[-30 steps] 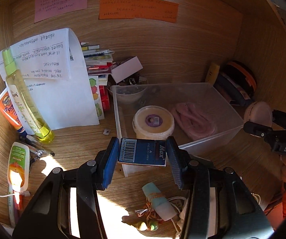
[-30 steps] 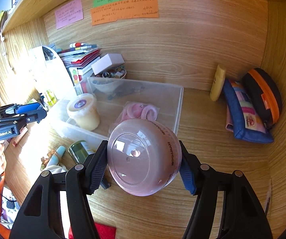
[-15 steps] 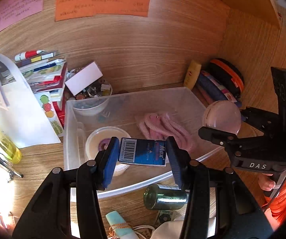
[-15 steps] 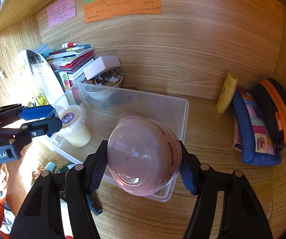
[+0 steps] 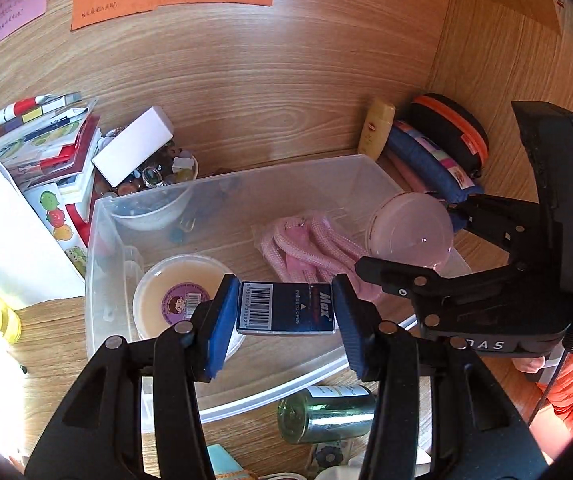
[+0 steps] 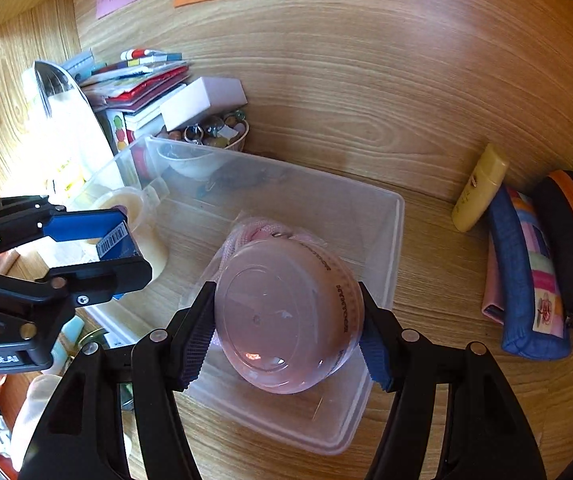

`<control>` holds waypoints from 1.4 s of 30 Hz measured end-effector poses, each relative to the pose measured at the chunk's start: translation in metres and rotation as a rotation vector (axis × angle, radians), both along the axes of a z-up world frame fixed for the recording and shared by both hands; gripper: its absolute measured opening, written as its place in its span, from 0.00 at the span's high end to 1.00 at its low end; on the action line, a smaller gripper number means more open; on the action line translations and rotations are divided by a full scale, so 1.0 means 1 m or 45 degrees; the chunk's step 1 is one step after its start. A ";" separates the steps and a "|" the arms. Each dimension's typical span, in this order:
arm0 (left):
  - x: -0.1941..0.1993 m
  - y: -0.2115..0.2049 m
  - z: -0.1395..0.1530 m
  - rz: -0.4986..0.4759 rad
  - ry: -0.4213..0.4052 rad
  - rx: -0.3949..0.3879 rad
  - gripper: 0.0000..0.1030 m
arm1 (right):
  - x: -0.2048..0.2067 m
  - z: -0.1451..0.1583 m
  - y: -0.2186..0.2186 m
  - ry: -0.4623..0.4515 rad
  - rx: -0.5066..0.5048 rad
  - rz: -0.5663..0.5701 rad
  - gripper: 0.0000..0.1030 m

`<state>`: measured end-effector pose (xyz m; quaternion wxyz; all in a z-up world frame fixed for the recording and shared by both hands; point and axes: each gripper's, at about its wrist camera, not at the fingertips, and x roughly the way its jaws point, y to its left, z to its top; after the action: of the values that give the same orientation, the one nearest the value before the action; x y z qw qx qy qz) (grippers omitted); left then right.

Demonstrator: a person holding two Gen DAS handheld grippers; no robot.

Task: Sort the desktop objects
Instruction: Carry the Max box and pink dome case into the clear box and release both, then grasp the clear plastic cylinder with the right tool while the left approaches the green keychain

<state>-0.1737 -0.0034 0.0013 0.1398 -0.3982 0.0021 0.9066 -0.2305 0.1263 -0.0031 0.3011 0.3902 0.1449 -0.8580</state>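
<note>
A clear plastic bin [image 6: 382,240] is sitting on the wooden counter [image 6: 438,280] beneath both grippers, its open top lying under and ahead of each pair of jaws. The right gripper [image 6: 286,336] is clamping a pink round container [image 6: 286,316] between its jaws, holding it above the bin's near corner, over a coil of pink cord [image 5: 310,240] lying inside. The left gripper [image 5: 286,312] is gripping a small dark blue box [image 5: 286,308] with a barcode and the word "Max" on it, its jaws pressing on the box's two ends; the box is hanging over the bin, just above a cream-lidded tub [image 5: 178,296] standing inside. Beyond the jaws, at the bin's far end, a small translucent bowl [image 5: 154,208] is resting in a corner. Below the left jaws, outside the bin's near wall, a green cylindrical can [image 5: 326,412] is lying on its side on the counter.
</note>
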 end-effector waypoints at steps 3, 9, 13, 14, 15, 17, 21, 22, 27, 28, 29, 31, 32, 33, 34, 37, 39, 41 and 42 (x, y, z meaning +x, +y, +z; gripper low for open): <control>-0.002 0.005 -0.003 0.028 0.014 -0.052 0.54 | -0.001 -0.003 -0.005 0.001 0.017 0.009 0.41; -0.003 0.001 -0.002 0.032 0.014 -0.037 0.53 | -0.001 -0.009 -0.013 -0.004 0.055 0.026 0.41; -0.004 0.000 -0.003 0.032 0.011 -0.030 0.53 | 0.000 -0.011 -0.013 -0.014 0.055 0.033 0.41; -0.005 0.000 -0.003 0.036 0.012 -0.036 0.53 | 0.000 -0.011 -0.013 -0.017 0.056 0.033 0.41; -0.005 0.000 -0.003 0.035 0.012 -0.040 0.53 | 0.000 -0.011 -0.013 -0.021 0.055 0.032 0.41; -0.005 -0.001 -0.002 0.041 0.011 -0.042 0.53 | -0.001 -0.011 -0.012 -0.029 0.055 0.027 0.40; -0.003 -0.005 0.000 0.056 0.026 -0.044 0.51 | 0.005 -0.006 -0.011 0.013 0.051 0.029 0.38; -0.002 -0.006 0.001 0.059 0.033 -0.045 0.50 | 0.007 -0.004 -0.011 0.020 0.048 0.031 0.38; 0.006 -0.008 0.011 0.081 0.080 -0.060 0.43 | 0.019 0.005 -0.008 0.050 0.045 0.030 0.34; 0.009 -0.009 0.012 0.088 0.091 -0.069 0.39 | 0.021 0.006 -0.007 0.055 0.045 0.028 0.34; 0.011 -0.009 0.014 0.094 0.103 -0.080 0.38 | 0.024 0.007 -0.006 0.059 0.044 0.025 0.32; 0.016 -0.010 0.018 0.101 0.116 -0.093 0.36 | 0.030 0.009 -0.003 0.067 0.036 0.016 0.28; 0.018 -0.010 0.020 0.103 0.121 -0.099 0.36 | 0.033 0.011 0.000 0.069 0.030 0.014 0.28; 0.021 -0.011 0.021 0.107 0.127 -0.107 0.36 | 0.035 0.012 0.003 0.070 0.026 0.015 0.28; 0.024 -0.011 0.021 0.111 0.130 -0.115 0.36 | 0.038 0.014 0.006 0.073 0.024 0.011 0.28; 0.033 -0.016 0.023 0.123 0.135 -0.132 0.36 | 0.046 0.017 0.013 0.079 0.012 0.001 0.27; 0.039 -0.020 0.023 0.135 0.135 -0.139 0.36 | 0.052 0.019 0.017 0.086 0.006 0.001 0.27; 0.045 -0.027 0.022 0.154 0.130 -0.143 0.35 | 0.058 0.021 0.019 0.096 0.001 0.006 0.27; 0.048 -0.031 0.022 0.165 0.126 -0.145 0.35 | 0.061 0.021 0.020 0.101 -0.003 0.012 0.27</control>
<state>-0.1257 -0.0339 0.0229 0.0579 -0.3594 0.0348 0.9307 -0.1694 0.1461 0.0178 0.2997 0.3548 0.1575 -0.8715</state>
